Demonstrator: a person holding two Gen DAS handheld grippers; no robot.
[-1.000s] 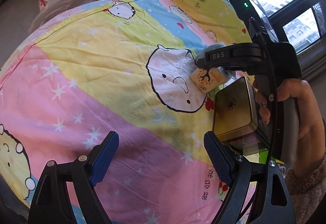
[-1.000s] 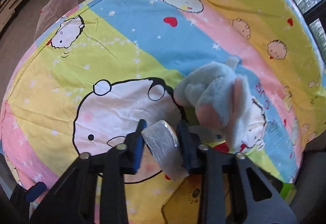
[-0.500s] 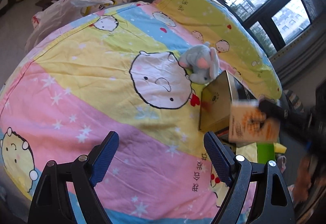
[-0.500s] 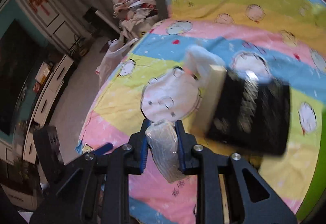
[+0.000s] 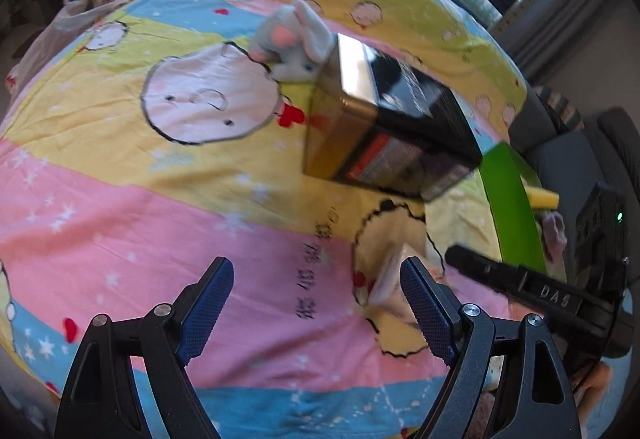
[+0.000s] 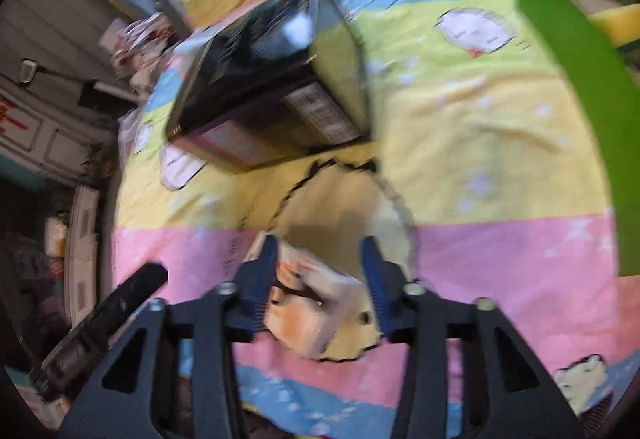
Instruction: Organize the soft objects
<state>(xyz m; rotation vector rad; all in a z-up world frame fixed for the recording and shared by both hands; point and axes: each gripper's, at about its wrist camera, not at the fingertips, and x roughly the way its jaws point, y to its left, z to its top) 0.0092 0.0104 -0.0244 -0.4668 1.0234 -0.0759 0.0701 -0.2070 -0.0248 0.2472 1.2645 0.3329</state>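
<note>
A small tissue pack (image 6: 308,311) with orange print lies on the bed sheet between the open jaws of my right gripper (image 6: 320,267); the fingers do not press it. It also shows in the left wrist view (image 5: 390,279), partly behind my left finger. A grey plush rabbit (image 5: 294,39) lies against the far side of a dark tin box (image 5: 384,123). My left gripper (image 5: 316,303) is open and empty above the pink stripe of the sheet.
The tin box (image 6: 264,91) stands on the colourful cartoon bed sheet (image 5: 140,175). A green bin rim (image 6: 592,79) with a yellow sponge (image 5: 542,199) is at the right. Clothes and a plastic bag (image 5: 88,11) lie beyond the bed's far edge.
My right gripper carried the tissue pack from beside the plush to the near side of the tin box and opened; the pack now rests on the sheet. The left view swung right.
</note>
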